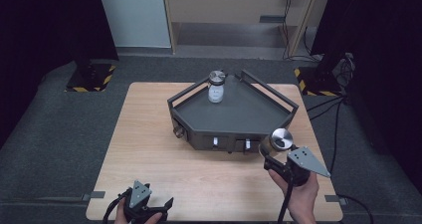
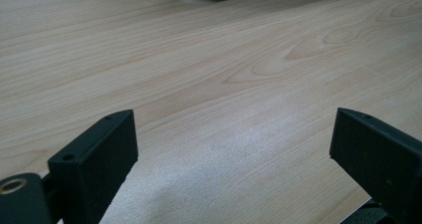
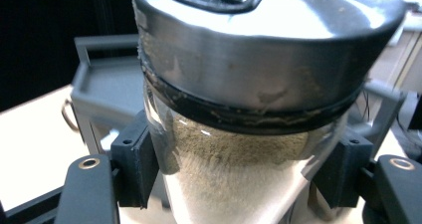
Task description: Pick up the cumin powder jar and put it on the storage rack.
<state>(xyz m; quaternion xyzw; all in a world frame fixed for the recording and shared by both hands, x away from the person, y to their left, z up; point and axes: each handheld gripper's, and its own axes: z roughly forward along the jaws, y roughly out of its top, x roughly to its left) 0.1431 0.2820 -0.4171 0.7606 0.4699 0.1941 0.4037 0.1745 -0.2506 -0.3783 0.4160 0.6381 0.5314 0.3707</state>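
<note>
My right gripper (image 1: 271, 157) is shut on a glass spice jar (image 1: 278, 141) with a steel lid, held off the table just in front of the grey tray's right front corner. In the right gripper view the jar (image 3: 239, 149) is full of brownish powder, and both black pads (image 3: 133, 164) press its glass sides. A second, similar jar (image 1: 216, 87) stands upright on the grey tray (image 1: 239, 117) near its far edge. My left gripper (image 1: 154, 209) rests low at the table's near left edge, its jaws (image 2: 234, 154) wide apart over bare wood with nothing between them.
The grey tray has raised rails and small drawers with handles (image 1: 215, 142) on its front face. The wooden table (image 1: 149, 134) sits on grey carpet. Cables (image 1: 328, 104) trail on the floor at the right, and a shelf unit (image 1: 234, 15) stands behind.
</note>
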